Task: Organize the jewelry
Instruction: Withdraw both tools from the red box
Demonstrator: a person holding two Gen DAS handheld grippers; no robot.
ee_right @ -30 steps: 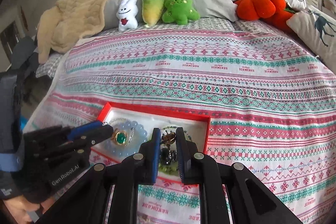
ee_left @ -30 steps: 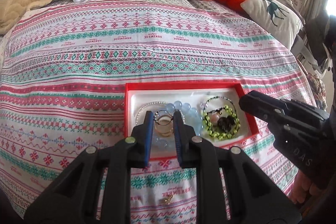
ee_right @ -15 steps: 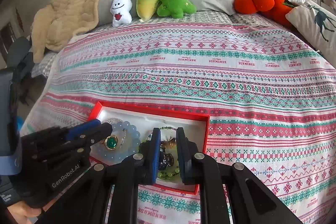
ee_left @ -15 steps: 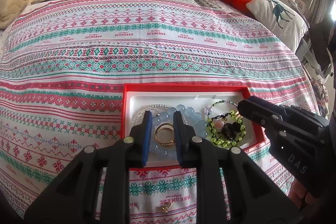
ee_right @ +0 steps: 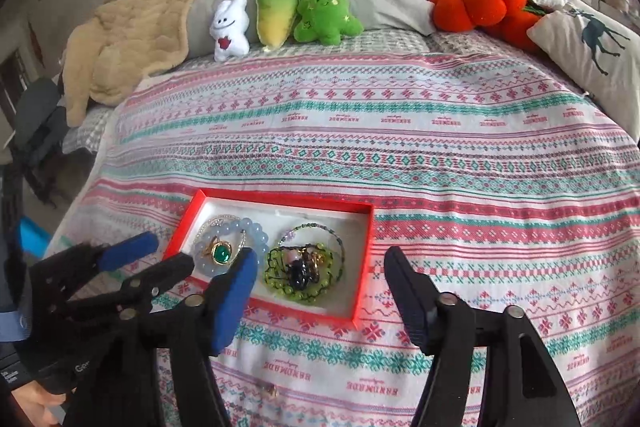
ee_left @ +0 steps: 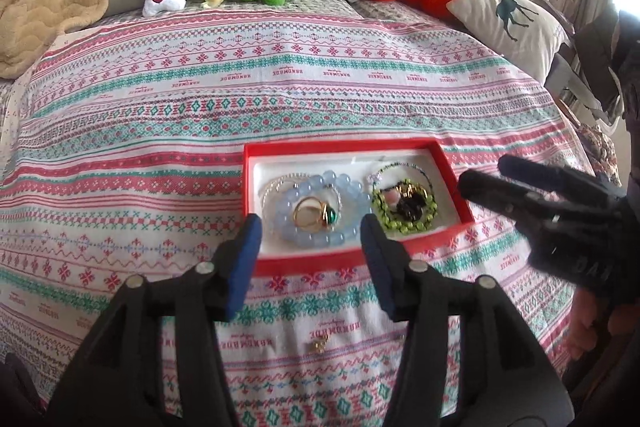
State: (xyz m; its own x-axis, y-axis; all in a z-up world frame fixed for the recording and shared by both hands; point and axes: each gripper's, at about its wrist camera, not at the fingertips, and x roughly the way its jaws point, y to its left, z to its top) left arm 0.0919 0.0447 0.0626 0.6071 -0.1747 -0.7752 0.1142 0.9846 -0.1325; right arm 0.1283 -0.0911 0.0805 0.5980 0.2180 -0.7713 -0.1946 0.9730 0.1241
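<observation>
A red box [ee_left: 348, 143] with a white lining lies on the patterned bedspread. In it, a gold ring with a green stone [ee_left: 316, 215] rests inside a pale blue bead bracelet [ee_left: 288, 211]. Beside them a dark charm [ee_left: 412, 203] sits within a green bead bracelet [ee_left: 404, 225]. My left gripper [ee_left: 309, 221] hovers over the box's near edge, jaws opening, nothing between the pads. My right gripper [ee_right: 322, 254] hangs over the green bracelet [ee_right: 280, 283], jaws opening too, pads touching nothing. A small gold piece [ee_left: 319, 345] lies on the bedspread in front of the box.
Three plush toys [ee_right: 280, 11] and grey pillows line the far end of the bed. Orange pumpkin cushions [ee_right: 476, 1] and a deer pillow [ee_right: 592, 43] sit at the right, a tan blanket [ee_right: 132, 39] at the left. The bed drops off at both sides.
Both grippers went from nearly shut to wide apart and drew back and up. The ring now lies free in the blue bracelet, and the dark charm lies free in the green one.
</observation>
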